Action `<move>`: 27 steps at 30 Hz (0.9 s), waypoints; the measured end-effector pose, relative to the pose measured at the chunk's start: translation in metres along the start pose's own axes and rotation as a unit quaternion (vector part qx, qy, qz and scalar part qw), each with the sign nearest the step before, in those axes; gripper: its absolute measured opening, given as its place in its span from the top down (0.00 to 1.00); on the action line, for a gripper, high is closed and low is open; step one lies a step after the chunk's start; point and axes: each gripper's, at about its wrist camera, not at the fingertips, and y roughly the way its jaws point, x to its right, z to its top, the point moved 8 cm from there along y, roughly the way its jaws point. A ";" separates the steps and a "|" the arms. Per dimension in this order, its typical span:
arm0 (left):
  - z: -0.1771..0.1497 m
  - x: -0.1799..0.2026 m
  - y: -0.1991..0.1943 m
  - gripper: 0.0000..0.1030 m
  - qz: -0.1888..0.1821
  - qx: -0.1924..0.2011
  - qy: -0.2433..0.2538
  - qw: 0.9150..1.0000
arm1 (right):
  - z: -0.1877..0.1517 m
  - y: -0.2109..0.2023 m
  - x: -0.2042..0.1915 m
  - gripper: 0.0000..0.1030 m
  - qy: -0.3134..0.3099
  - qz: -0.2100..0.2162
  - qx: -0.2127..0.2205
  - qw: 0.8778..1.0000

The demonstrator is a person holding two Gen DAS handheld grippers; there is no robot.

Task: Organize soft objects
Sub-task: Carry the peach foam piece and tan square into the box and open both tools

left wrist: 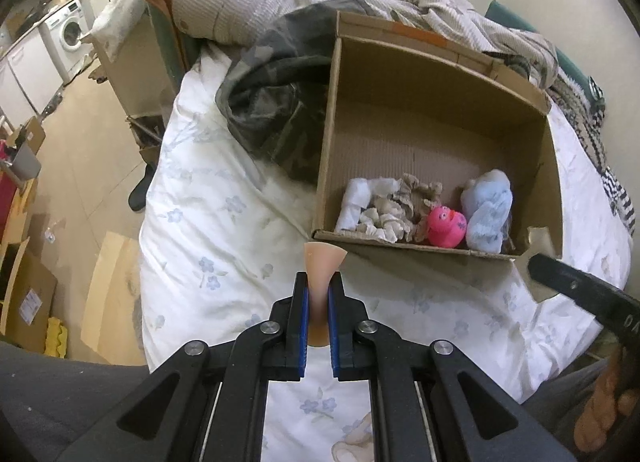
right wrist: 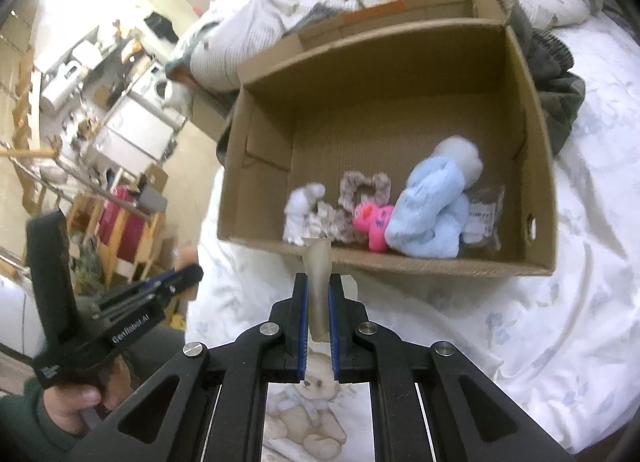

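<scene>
Left gripper (left wrist: 318, 290) pinches smooth peach wedge (left wrist: 323, 262) — corrugated box (left wrist: 400, 248) beyond.

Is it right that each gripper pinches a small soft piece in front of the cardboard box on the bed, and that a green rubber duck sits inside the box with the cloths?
Nearly. The rubber duck is bright pink, not green; both wrist views show it. The rest holds: the left gripper pinches a peach piece, the right gripper a beige piece, in front of the cardboard box on the bed.
</scene>
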 end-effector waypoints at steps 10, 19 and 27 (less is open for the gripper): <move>0.041 0.012 -0.037 0.92 -0.026 0.036 0.011 0.999 | 0.043 -0.049 0.002 0.90 0.036 0.040 0.074 0.996; 0.076 0.038 -0.032 0.92 -0.043 0.046 0.029 0.998 | 0.073 -0.055 0.033 0.90 0.050 0.019 0.093 0.994; 0.089 0.060 0.000 0.92 -0.053 0.032 0.040 0.997 | 0.065 -0.028 0.061 0.90 0.083 -0.016 0.072 0.994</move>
